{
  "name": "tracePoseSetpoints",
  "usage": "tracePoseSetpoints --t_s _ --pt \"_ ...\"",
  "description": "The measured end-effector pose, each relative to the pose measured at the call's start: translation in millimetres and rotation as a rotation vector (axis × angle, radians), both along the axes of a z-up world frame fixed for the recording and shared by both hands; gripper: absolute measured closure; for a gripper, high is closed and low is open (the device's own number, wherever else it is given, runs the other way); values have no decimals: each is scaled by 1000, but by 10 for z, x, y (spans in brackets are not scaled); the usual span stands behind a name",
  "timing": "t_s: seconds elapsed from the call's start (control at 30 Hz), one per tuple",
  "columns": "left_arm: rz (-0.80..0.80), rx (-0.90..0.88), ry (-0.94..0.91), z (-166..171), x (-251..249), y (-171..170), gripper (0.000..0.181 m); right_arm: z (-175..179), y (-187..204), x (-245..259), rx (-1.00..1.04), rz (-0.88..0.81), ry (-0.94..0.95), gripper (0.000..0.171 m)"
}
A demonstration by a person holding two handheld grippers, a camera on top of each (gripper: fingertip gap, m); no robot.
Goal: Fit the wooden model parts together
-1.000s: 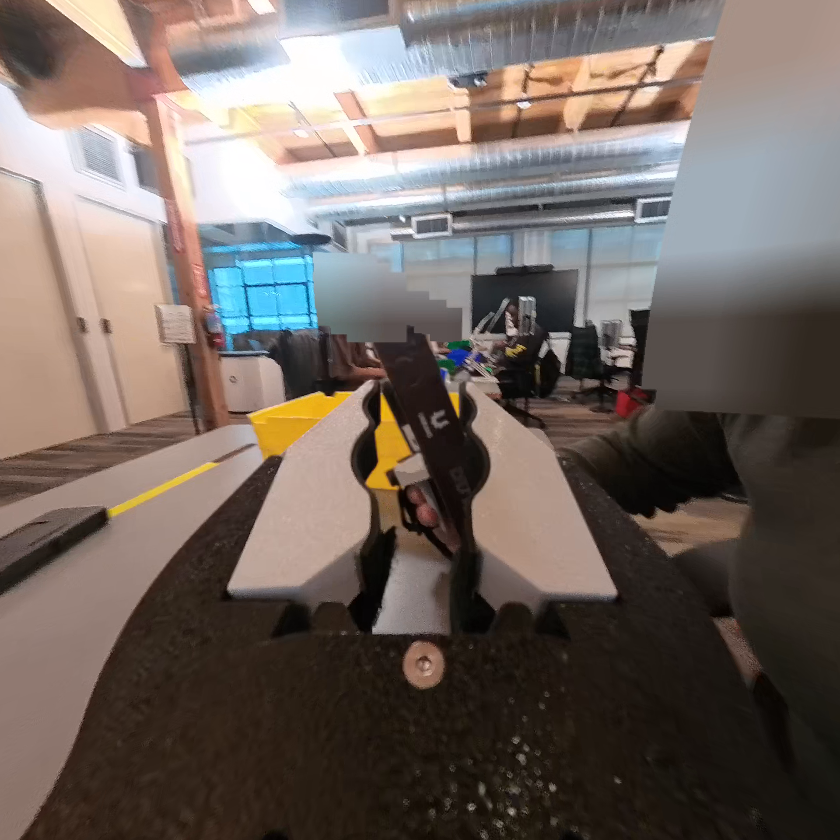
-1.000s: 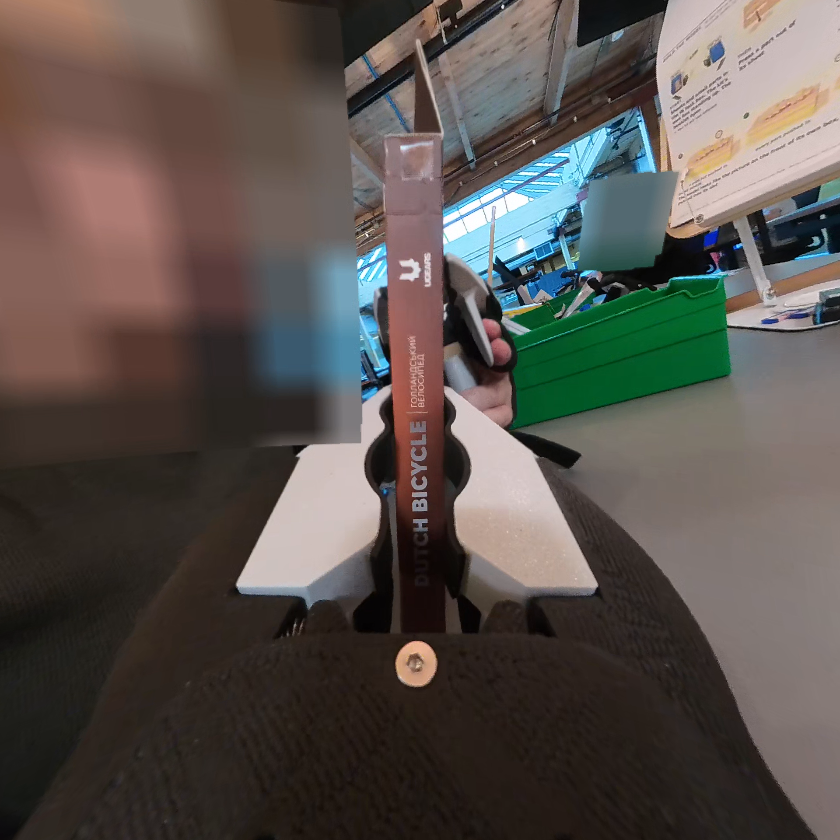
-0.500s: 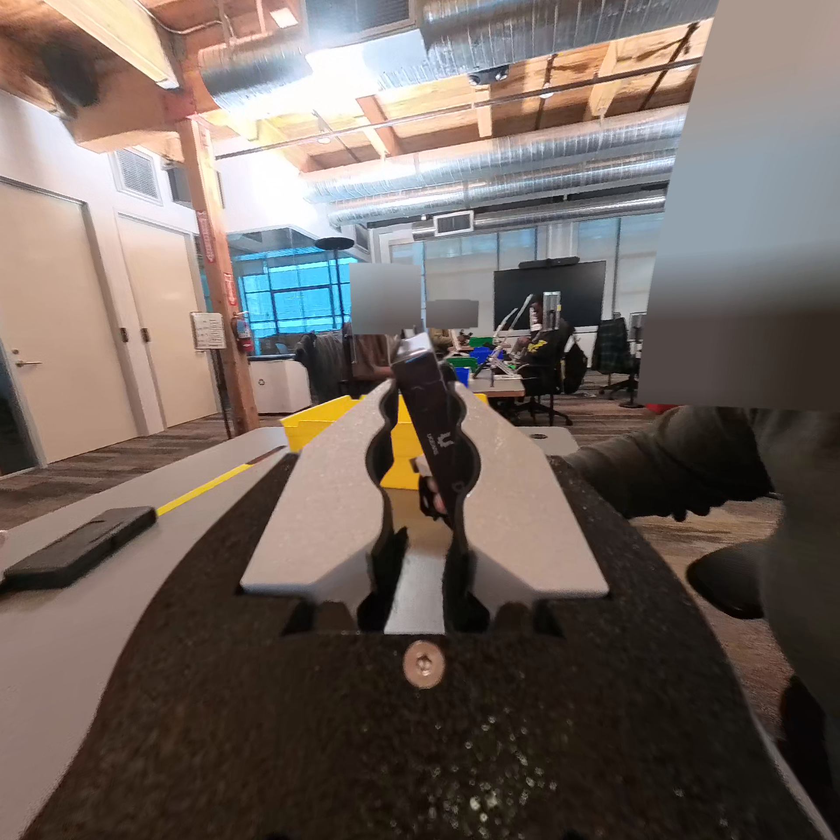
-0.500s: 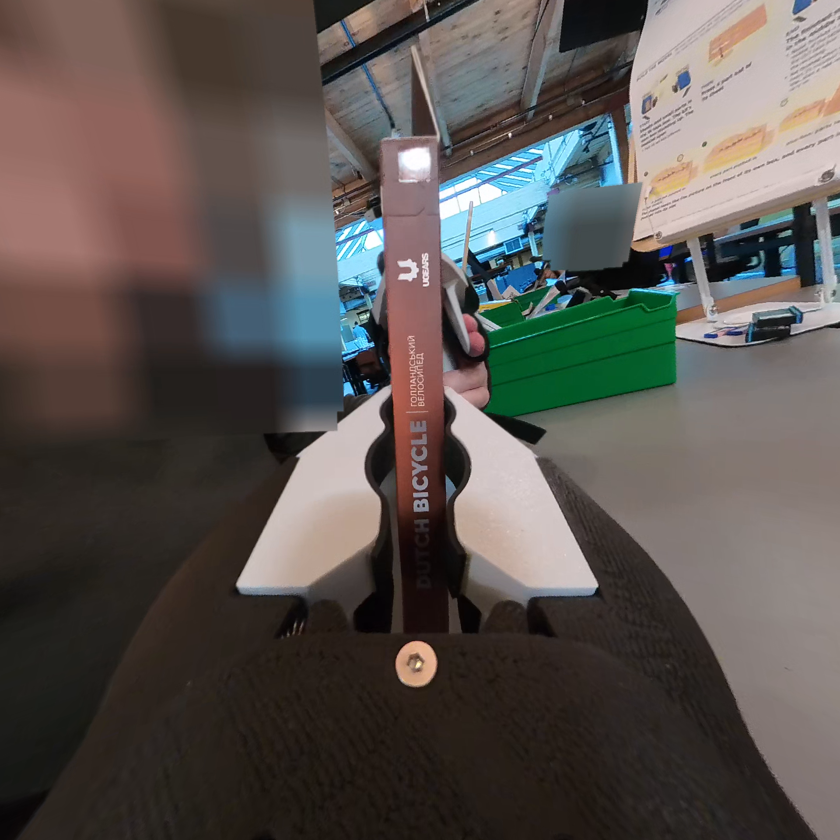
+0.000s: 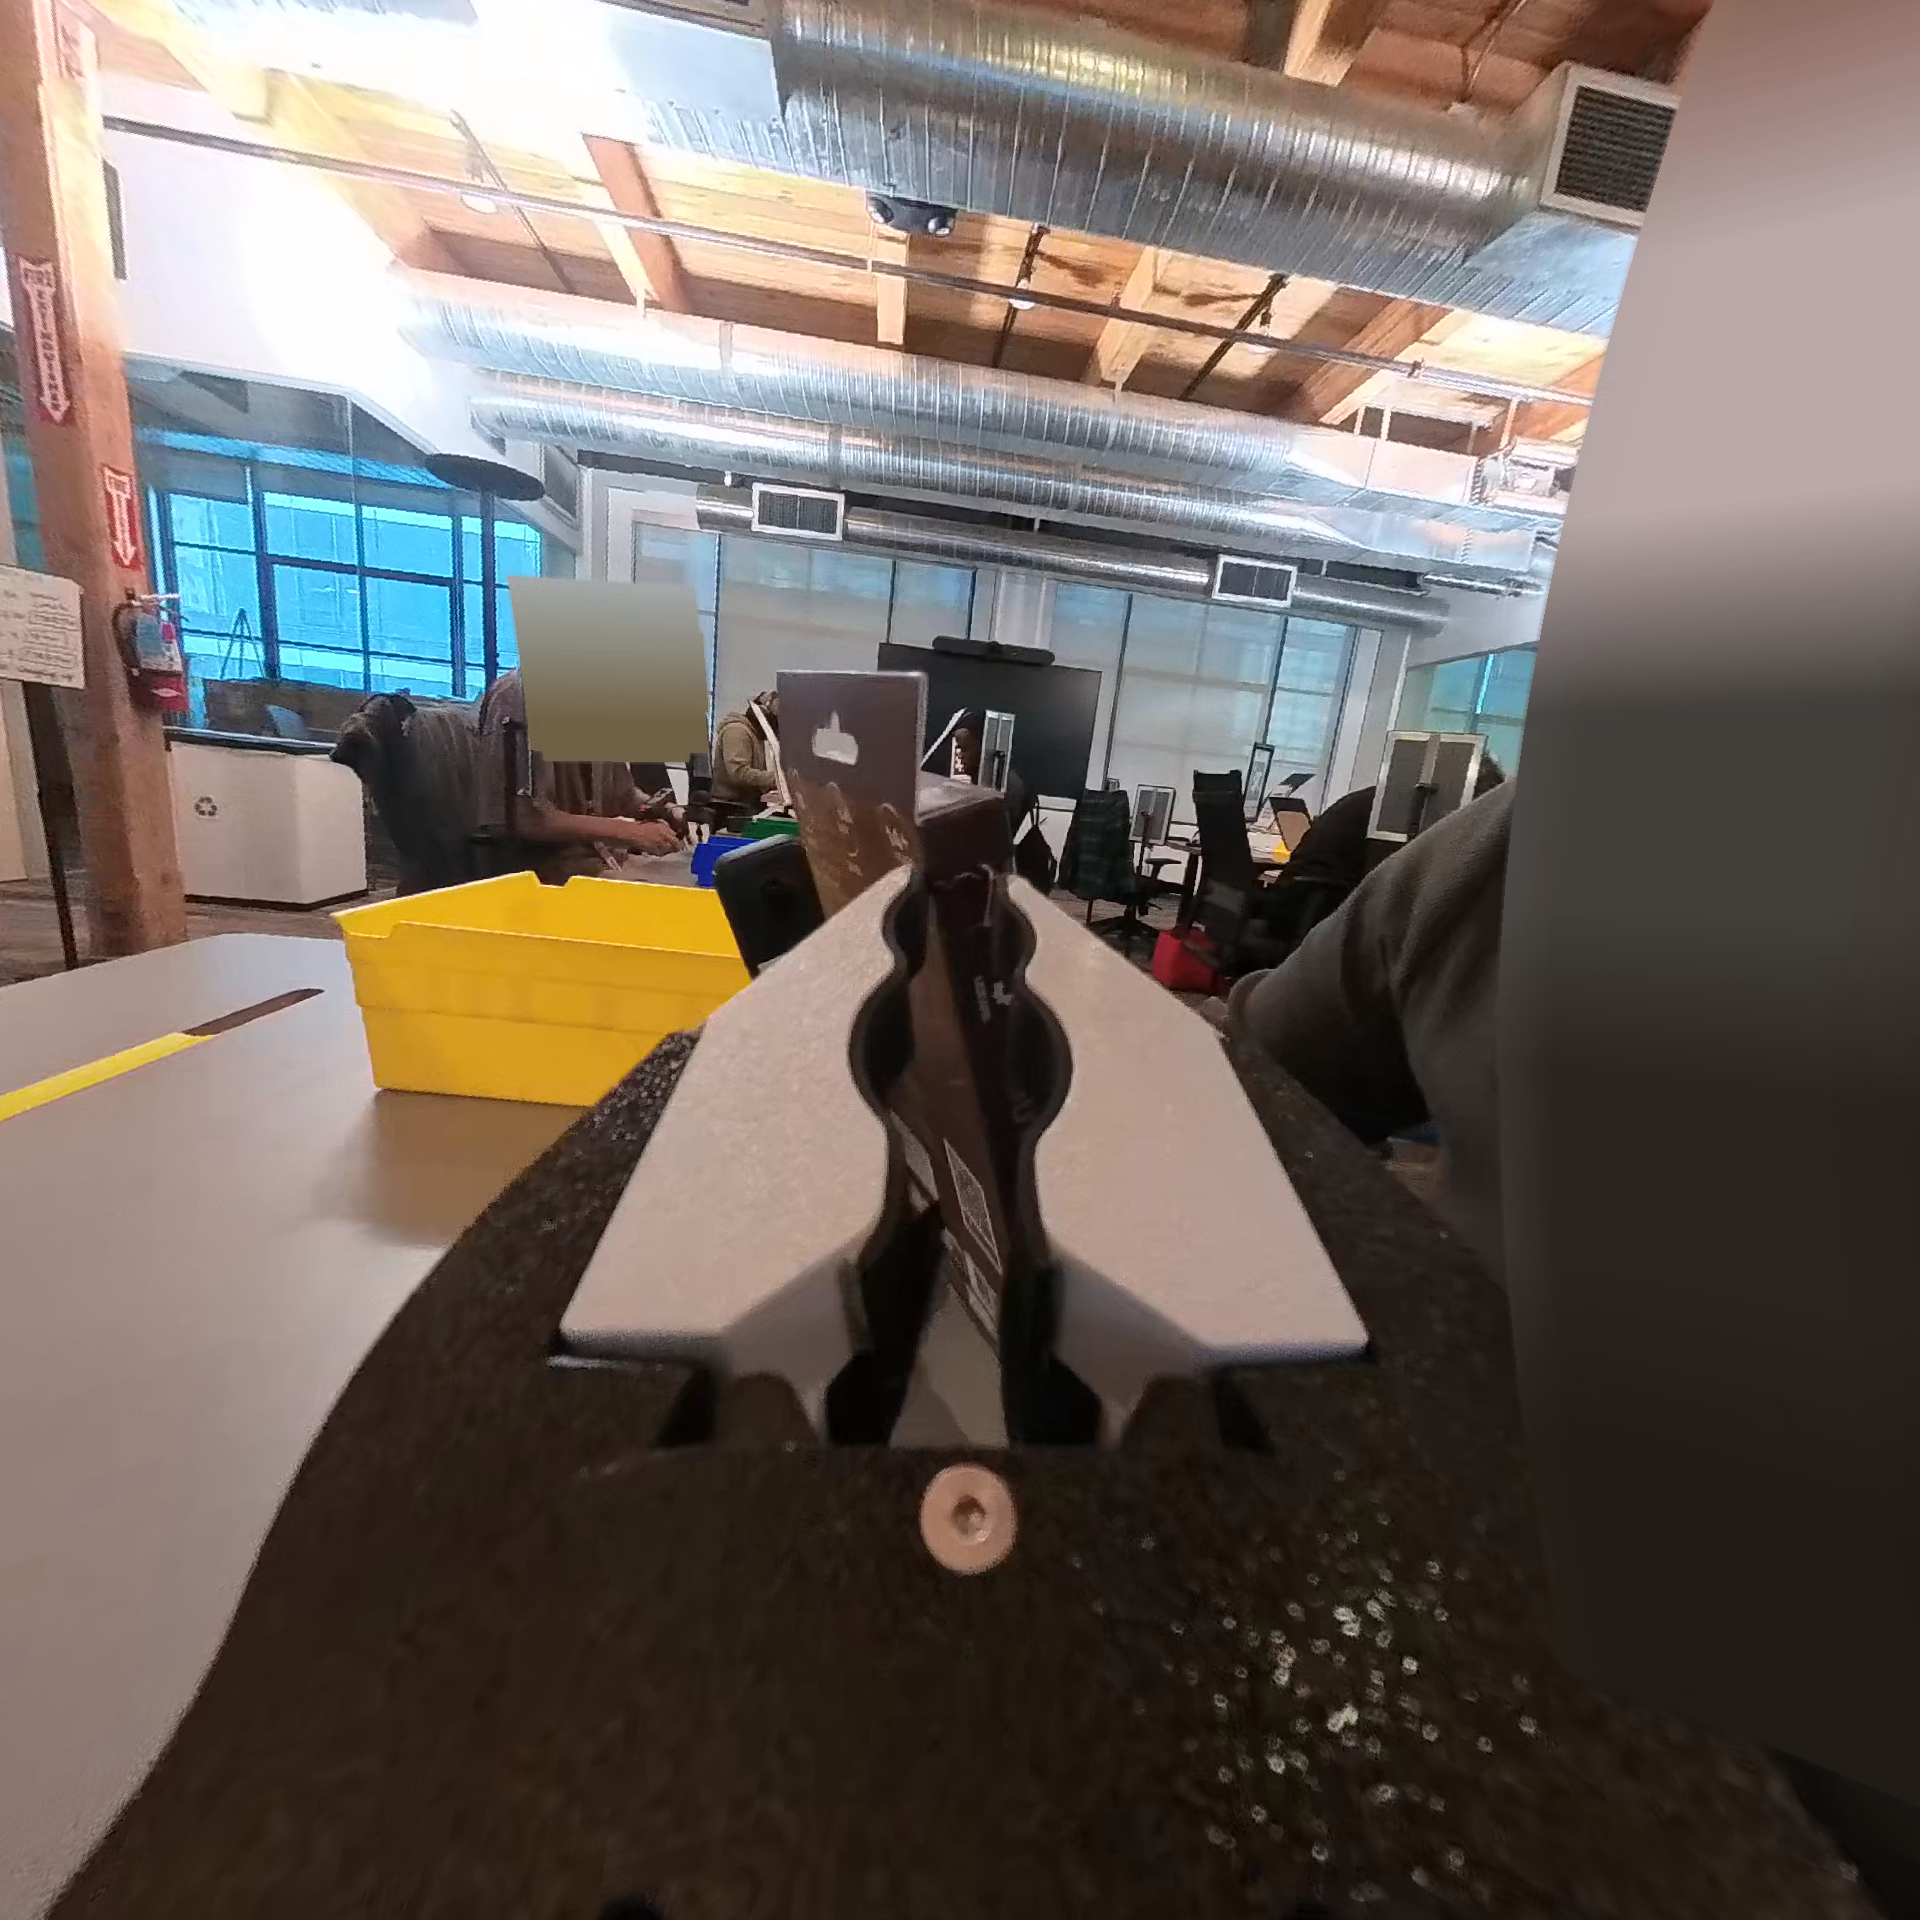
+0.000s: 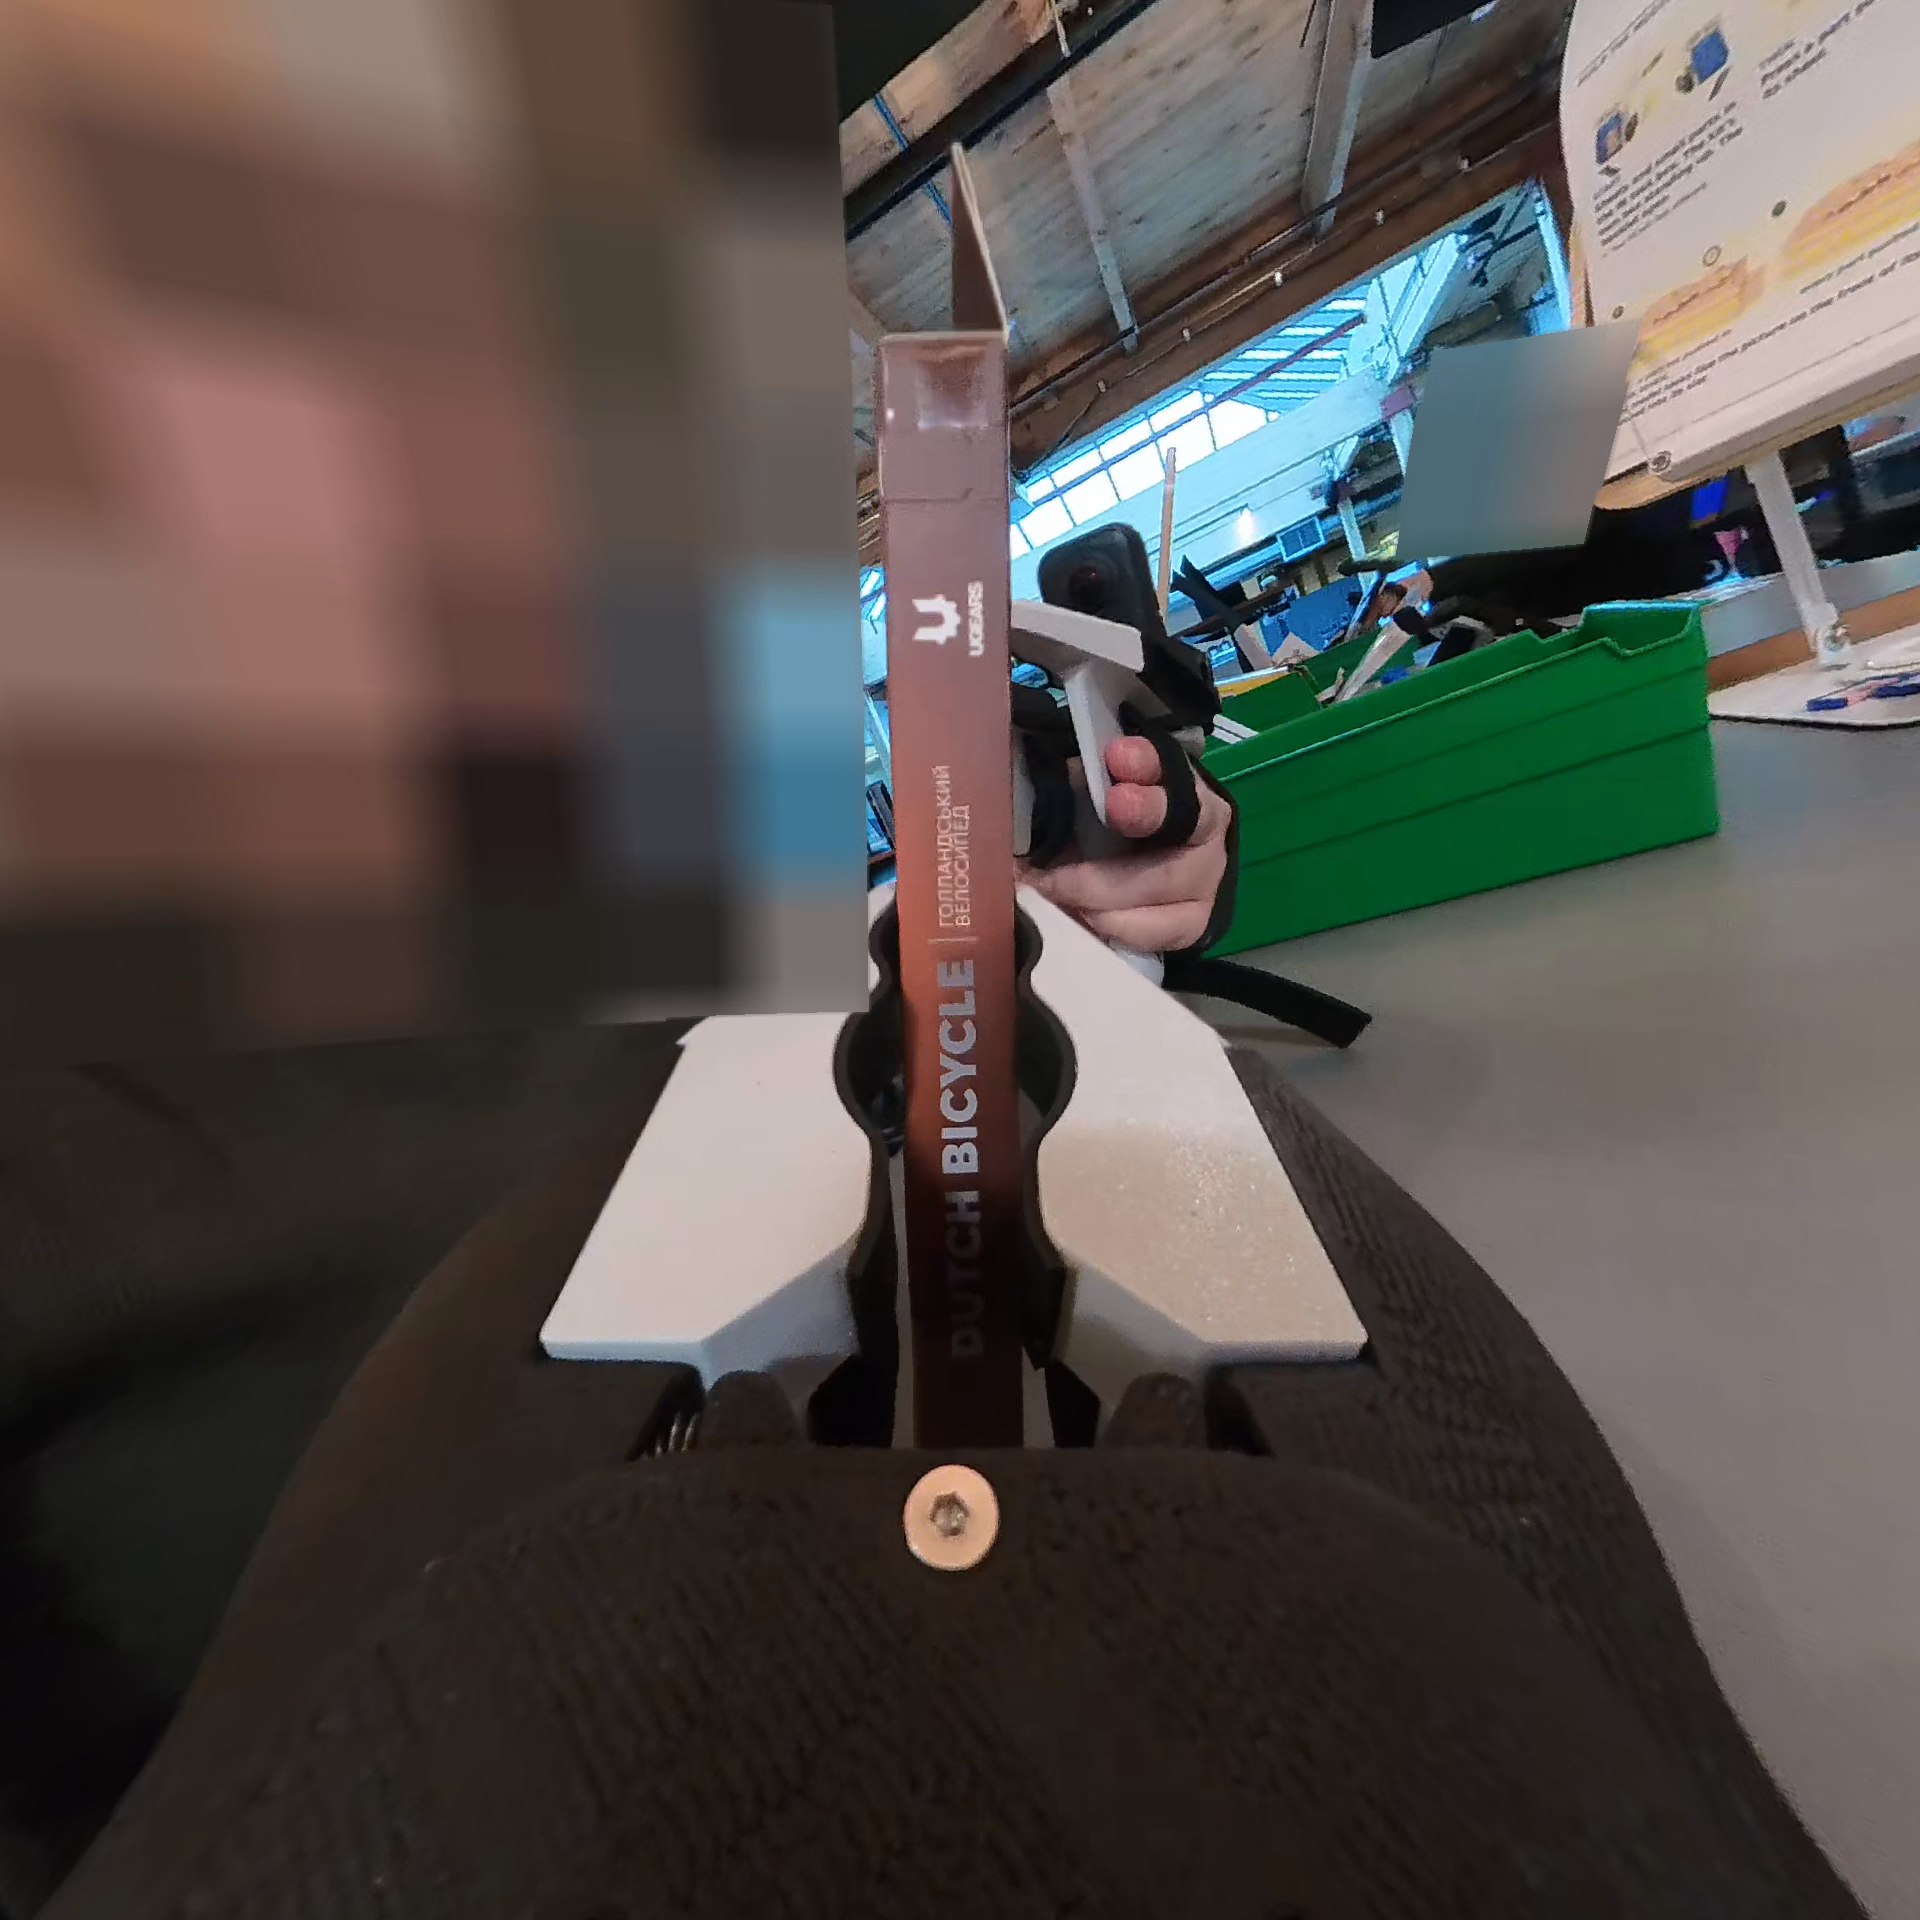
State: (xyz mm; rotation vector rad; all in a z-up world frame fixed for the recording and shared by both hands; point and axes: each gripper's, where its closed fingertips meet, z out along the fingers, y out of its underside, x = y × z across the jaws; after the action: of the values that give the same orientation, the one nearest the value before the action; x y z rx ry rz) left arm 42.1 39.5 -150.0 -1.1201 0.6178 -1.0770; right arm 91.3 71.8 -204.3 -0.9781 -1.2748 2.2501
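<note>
Brown kit box (image 6: 954, 831) upright, clamped btwn right gripper (image 6: 954, 1060) fingers. Left gripper (image 5: 961, 1039), earlier w/ the box loose in its gap, now grips its other end too. Box unopened; no fitting yet.

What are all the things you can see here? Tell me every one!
Brown box: one, dark brown with pale print, standing upright, gripped by both grippers.
Yellow bin: one, yellow, on the grey table to the left.
Green bin: one, green, on the table to the right, with bits inside.
Instruction board: one, white with pictures, on a stand behind the green bin.
Yellow stripe: one, on the table's far left.
Left gripper: one, white fingers, black body, shut on the box.
Right gripper: one, white fingers, black body, shut on the box.
Hand: one, holding the left gripper's handle.
</note>
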Motion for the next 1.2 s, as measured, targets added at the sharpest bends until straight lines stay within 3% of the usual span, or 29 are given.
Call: tracePoseSetpoints --t_s 0.1,0.3,0.43,0.47,0.57,0.67,0.83,1.03,1.2 --pt "96 -1 28 -32 -51 95 172 18 86 -12 -4 -50 3 157" --pt "521 21 181 -140 -284 406 181 -34 313 -156 156 -316 -32 155" --pt "584 -34 178 -159 -386 509 181 -89 477 -292 217 -497 -98 150" --pt "596 -53 167 -172 -417 545 181 -107 560 -335 242 -579 -124 141" --pt "652 -104 131 -218 -504 650 181 -86 844 -384 373 -892 -209 86" --pt "696 -148 77 -225 -589 723 181 -40 875 -447 535 -1156 -269 56" --pt "704 -151 60 -200 -530 704 181 -311 721 -843 666 -1321 -458 11" --pt "637 -142 84 -157 -367 587 181 -404 801 -976 580 -1422 -558 11" --pt "525 -151 91 -152 -221 493 181 -498 837 -992 546 -1329 -557 45"
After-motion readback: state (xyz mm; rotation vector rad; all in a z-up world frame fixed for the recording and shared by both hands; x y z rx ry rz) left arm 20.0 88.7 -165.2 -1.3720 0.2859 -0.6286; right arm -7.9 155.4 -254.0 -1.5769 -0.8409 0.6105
